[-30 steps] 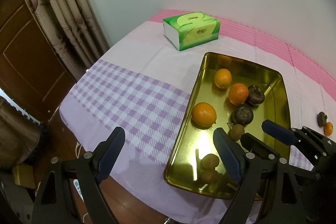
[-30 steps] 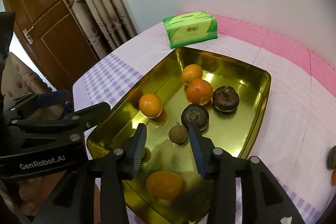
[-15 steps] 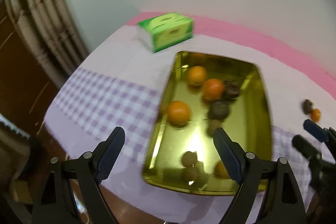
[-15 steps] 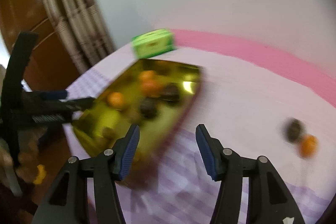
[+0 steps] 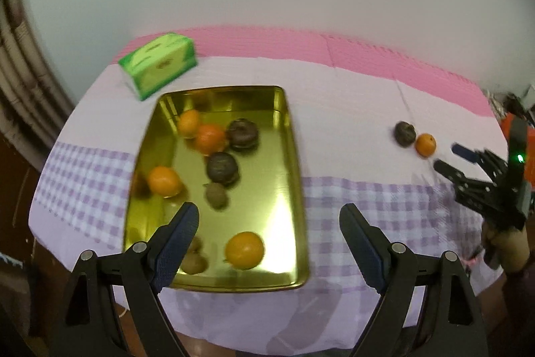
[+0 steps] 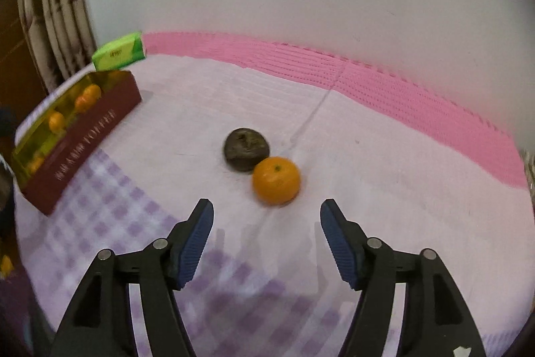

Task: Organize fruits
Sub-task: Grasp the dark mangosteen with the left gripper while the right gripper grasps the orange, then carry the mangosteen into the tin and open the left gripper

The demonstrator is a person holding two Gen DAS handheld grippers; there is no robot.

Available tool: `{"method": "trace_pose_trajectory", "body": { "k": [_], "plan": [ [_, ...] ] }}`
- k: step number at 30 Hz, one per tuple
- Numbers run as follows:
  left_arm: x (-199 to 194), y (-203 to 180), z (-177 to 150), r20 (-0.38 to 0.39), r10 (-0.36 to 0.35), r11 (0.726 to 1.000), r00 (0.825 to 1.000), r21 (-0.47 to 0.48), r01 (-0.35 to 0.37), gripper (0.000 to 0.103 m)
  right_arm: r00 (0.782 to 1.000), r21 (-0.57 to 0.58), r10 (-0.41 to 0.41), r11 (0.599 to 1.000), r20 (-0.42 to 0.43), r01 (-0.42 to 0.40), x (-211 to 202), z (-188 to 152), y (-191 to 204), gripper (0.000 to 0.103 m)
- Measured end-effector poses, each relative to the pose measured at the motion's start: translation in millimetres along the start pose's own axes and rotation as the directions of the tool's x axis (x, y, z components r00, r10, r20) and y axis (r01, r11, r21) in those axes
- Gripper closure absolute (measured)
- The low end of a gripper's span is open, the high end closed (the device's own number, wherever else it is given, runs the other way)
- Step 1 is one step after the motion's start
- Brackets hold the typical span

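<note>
Fruit mostly sits in the gold tray [image 5: 294, 176] at left of frame; one orange [image 6: 276, 180] touching a dark fruit [image 6: 246, 149] remains on the bench [image 6: 384, 176], mid-frame. Right claw [image 6: 266, 233] gapes empty just short of them; left claw [image 5: 269, 235] wide open, empty.

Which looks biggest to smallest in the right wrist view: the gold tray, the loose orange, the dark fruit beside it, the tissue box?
1. gold tray
2 and 3. loose orange and dark fruit: look alike, not ranked.
4. tissue box, though it sits farthest away, so unsure.
</note>
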State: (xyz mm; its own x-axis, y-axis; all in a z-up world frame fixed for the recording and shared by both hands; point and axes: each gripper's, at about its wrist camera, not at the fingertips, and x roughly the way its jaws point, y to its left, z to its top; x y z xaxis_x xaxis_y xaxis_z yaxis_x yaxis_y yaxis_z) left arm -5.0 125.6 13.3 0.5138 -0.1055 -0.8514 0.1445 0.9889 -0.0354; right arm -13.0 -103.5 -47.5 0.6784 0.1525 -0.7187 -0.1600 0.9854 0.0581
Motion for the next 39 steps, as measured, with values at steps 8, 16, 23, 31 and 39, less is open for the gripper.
{"method": "trace_pose_trajectory", "body": {
  "k": [8, 16, 23, 31, 39],
  "plan": [
    [30, -44, 34, -0.059, -0.104, 0.994, 0.993, 0.02, 0.105, 0.017, 0.992, -0.022, 0.099, 0.995, -0.074, -0.101, 43, 15, -20, 0.067],
    [79, -122, 76, -0.08, -0.148, 0.976, 0.986, 0.151, 0.159, 0.017, 1.0, 0.148, -0.016, 0.989, 0.008, 0.015, -1, -26, -78, 0.069],
    [132, -183, 92, -0.149, -0.163, 0.95, 0.975, 0.243, 0.196, 0.017, 0.997, 0.307, -0.078, 0.949, 0.02, 0.068, -16, -57, -129, 0.068],
    [174, -203, 94, -0.171, -0.127, 0.942, 0.977, 0.288, 0.173, 0.019, 0.999, 0.331, -0.033, 0.943, -0.002, 0.032, -8, -55, -128, 0.068],
    [178, -201, 84, -0.161, -0.143, 0.954, 0.977, 0.24, 0.179, 0.06, 0.999, 0.329, -0.036, 0.944, -0.008, 0.036, -7, -54, -131, 0.067]
  ]
}}
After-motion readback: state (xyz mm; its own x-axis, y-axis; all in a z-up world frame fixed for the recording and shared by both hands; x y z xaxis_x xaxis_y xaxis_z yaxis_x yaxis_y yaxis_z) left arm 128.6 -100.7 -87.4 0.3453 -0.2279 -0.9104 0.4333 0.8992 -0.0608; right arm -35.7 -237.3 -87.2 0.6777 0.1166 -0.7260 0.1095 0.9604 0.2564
